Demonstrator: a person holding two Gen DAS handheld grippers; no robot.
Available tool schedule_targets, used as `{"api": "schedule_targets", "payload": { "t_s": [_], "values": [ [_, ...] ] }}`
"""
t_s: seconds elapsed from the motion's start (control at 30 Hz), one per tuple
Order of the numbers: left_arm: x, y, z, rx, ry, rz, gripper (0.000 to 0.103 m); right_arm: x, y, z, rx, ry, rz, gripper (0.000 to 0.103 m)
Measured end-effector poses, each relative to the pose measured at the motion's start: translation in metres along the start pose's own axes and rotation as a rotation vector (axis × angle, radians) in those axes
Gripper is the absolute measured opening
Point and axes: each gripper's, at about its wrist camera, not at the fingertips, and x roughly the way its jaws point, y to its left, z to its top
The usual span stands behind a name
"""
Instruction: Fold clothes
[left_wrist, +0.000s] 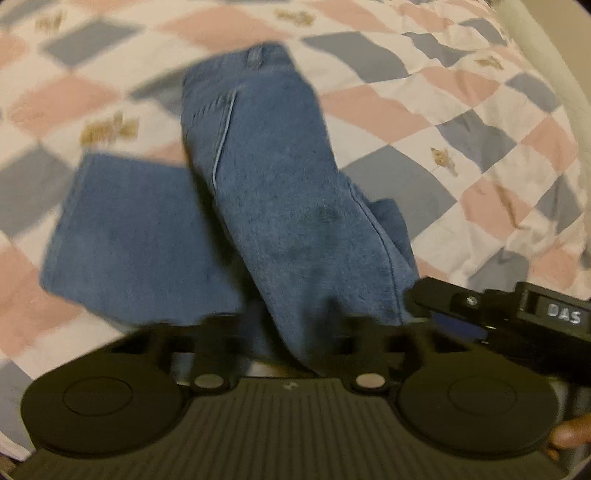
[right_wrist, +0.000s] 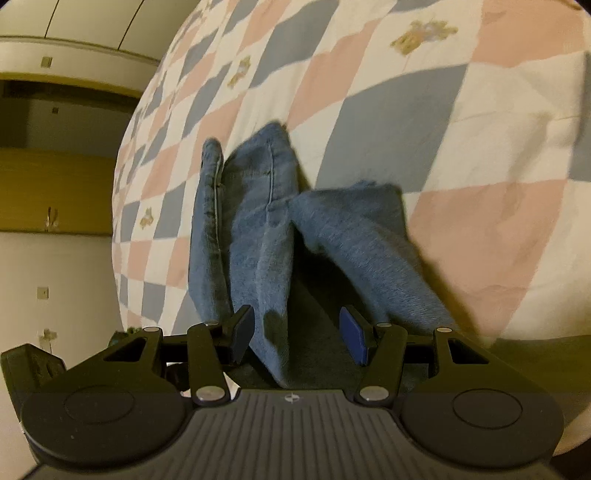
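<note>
**Inspector:** Jeans (left_wrist: 280, 206) first, left wrist view. Where do they lie?

**Assistant:** On a bed under a checked quilt (left_wrist: 461, 96) of pink, grey-blue and white squares. One denim panel lies flat at the left; a second, longer part rises across it towards the camera. The picture is blurred.

**Inspector:** Left gripper (left_wrist: 288, 343)?

**Assistant:** The raised denim runs down between its black linkages and covers the fingertips. Whether the jaws are closed on the cloth I cannot tell. The right gripper's body enters at the lower right edge, marked "DAS", just beside the denim. A fingertip of the person's hand (left_wrist: 565, 435) shows at the lower right edge.

**Inspector:** Right wrist view.

**Assistant:** The jeans (right_wrist: 258, 221) stand in upright folds off the quilt (right_wrist: 480, 129), with one leg spreading to the right. The right gripper (right_wrist: 299, 332) has its jaws apart. The blue pads (right_wrist: 352, 336) are visible, and a fold of denim hangs between them against the left pad, clear of the right one. Walls and a wooden panel (right_wrist: 55, 192) lie beyond the bed at the left.
</note>
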Motion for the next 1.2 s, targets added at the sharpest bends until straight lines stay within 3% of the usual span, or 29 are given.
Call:
{"api": "schedule_targets", "payload": {
  "t_s": [0.13, 0.27, 0.33, 0.4, 0.5, 0.57, 0.63, 0.67, 0.8, 0.97, 1.1, 1.2],
  "values": [
    [-0.008, 0.029, -0.010, -0.037, -0.008, 0.017, 0.011, 0.020, 0.012, -0.002, -0.068, 0.054, 0.010, 0.041],
    [-0.008, 0.050, -0.013, -0.089, 0.016, 0.019, 0.013, 0.037, 0.022, -0.003, -0.111, 0.087, 0.027, 0.041],
    [-0.007, 0.043, -0.007, -0.063, -0.004, 0.031, 0.025, 0.048, 0.025, -0.002, -0.115, 0.099, 0.032, 0.042],
    [-0.006, 0.036, -0.001, -0.037, -0.025, 0.043, 0.044, 0.059, 0.027, 0.000, -0.100, 0.103, 0.045, 0.042],
    [0.004, 0.030, 0.013, -0.008, -0.042, 0.063, 0.056, 0.070, 0.030, 0.006, -0.077, 0.080, 0.043, 0.042],
    [0.013, 0.030, 0.021, -0.006, -0.041, 0.066, 0.055, 0.074, 0.032, 0.010, -0.076, 0.065, 0.034, 0.035],
    [0.018, 0.034, 0.025, -0.019, -0.028, 0.031, 0.029, 0.075, 0.036, 0.010, -0.091, 0.059, 0.030, 0.007],
    [0.018, 0.035, 0.025, -0.017, -0.023, 0.017, 0.012, 0.073, 0.038, 0.008, -0.095, 0.049, 0.027, 0.006],
    [0.003, 0.040, 0.019, 0.012, -0.055, 0.009, 0.010, 0.054, 0.045, -0.002, -0.066, -0.032, 0.042, 0.004],
    [-0.030, 0.061, 0.019, 0.035, -0.110, 0.028, 0.007, 0.005, 0.057, -0.007, 0.006, -0.200, 0.148, 0.004],
    [-0.070, 0.077, 0.035, 0.123, -0.221, 0.074, 0.006, -0.046, 0.075, -0.020, 0.029, -0.365, 0.237, 0.004],
    [-0.110, 0.076, 0.065, 0.231, -0.327, 0.088, 0.006, -0.095, 0.087, -0.035, 0.019, -0.509, 0.279, 0.004]
  ]
}}
